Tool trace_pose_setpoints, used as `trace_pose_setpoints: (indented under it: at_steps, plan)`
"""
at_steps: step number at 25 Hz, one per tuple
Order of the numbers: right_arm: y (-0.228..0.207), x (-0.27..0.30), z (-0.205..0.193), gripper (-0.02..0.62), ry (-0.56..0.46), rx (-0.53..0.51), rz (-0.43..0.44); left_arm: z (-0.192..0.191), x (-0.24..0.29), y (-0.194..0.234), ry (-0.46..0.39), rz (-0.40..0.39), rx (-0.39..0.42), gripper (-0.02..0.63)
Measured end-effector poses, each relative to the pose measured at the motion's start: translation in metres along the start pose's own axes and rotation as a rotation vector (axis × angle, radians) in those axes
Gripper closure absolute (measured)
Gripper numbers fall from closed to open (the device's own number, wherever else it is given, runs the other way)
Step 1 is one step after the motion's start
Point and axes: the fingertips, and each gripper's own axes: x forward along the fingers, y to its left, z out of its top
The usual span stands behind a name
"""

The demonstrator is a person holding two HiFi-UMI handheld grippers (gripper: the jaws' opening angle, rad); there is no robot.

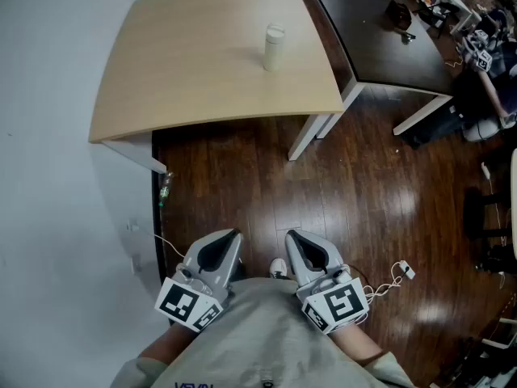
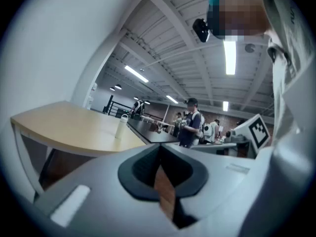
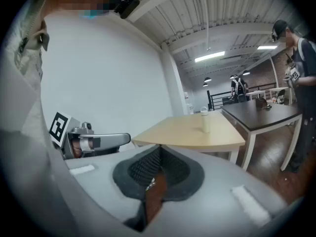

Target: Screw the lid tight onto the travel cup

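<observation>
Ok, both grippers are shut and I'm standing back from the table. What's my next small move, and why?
Probably step toward the wooden table to bring the travel cup within reach. The left gripper and right gripper are shut, empty and held over the floor, well short of the table; the cup stands upright on it, untouched.

Open floor [image 1: 266, 184] runs from you to the desk [image 1: 186, 71] at twelve o'clock, its top free around the lone travel cup [image 1: 275, 47]. A wall [image 1: 48, 217] closes nine o'clock; a dark desk [image 1: 363, 39] blocks two o'clock.
</observation>
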Motion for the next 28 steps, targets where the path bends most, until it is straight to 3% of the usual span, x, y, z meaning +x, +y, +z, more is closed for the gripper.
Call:
trace_pose_setpoints:
  at_steps: [8,10,16,23,28]
  plan:
    - [0.008,0.06,0.052,0.598,-0.056,-0.014,-0.103,0.04,0.0,0.061,-0.035,-0.059,-0.02,0.604]
    - [0.016,0.075,0.057,0.598,-0.053,-0.019,-0.108,0.053,0.001,0.073,-0.042,-0.068,-0.051,0.604]
    - [0.029,0.106,0.059,0.598,-0.042,-0.039,-0.098,0.059,0.003,0.103,-0.042,-0.073,-0.037,0.604]
    - [0.002,0.134,0.058,0.598,-0.053,0.004,-0.079,0.057,0.03,0.124,-0.002,-0.033,-0.011,0.604]
    - [-0.043,0.159,0.065,0.598,-0.086,0.052,-0.052,0.065,0.067,0.141,0.027,0.034,0.027,0.604]
